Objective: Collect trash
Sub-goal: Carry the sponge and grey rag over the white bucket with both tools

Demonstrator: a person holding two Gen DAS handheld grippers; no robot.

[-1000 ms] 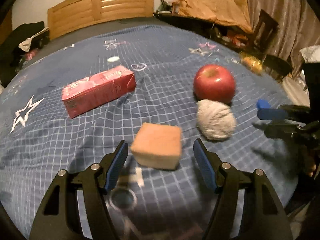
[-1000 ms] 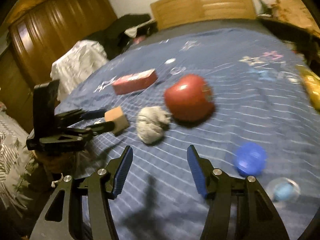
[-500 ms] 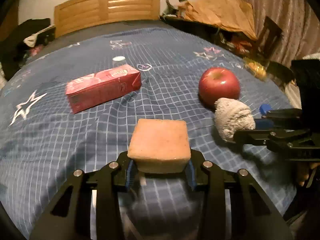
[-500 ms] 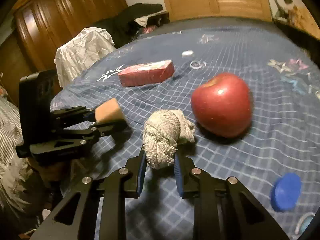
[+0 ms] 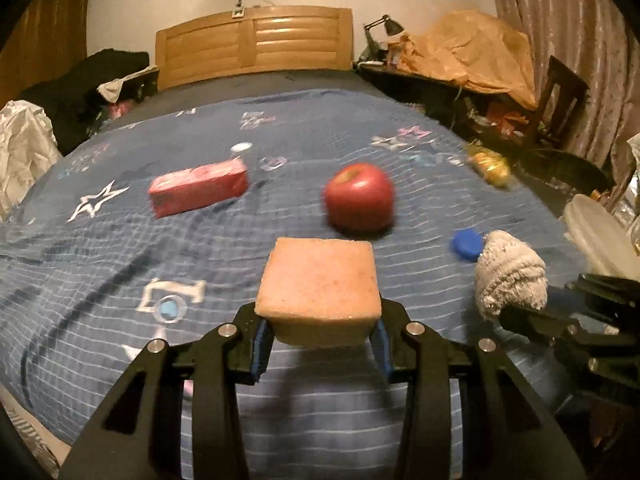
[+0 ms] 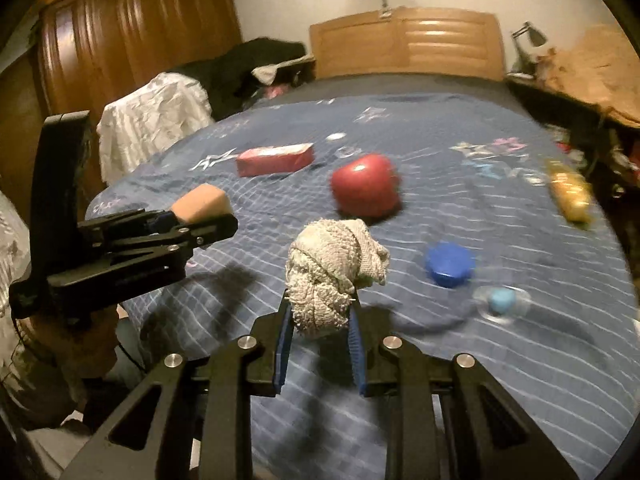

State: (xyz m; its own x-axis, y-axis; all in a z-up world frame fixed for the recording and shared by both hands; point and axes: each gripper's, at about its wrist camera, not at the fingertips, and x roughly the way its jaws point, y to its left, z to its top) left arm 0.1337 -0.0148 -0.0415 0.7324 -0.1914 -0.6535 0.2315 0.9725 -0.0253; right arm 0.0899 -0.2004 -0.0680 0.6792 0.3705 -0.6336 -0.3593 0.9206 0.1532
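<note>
Both tools are lifted above the bed (image 5: pixel 120 264), nearer than the apple (image 5: pixel 359 196). The left tool (image 5: pixel 320 344) clamps the sponge (image 5: pixel 318 286); the right tool (image 6: pixel 320 344) pinches the cloth ball (image 6: pixel 332 268). Its loose folds could slip free during carrying.

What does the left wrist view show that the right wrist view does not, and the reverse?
Only the left wrist view: the curtain, a dark chair and a white lidded container. Only the right wrist view: the brown wardrobe and a clear lid with a light blue centre. Both: the apple, pink carton, blue cap, the sponge in the left claw, and the rag in the right claw.
</note>
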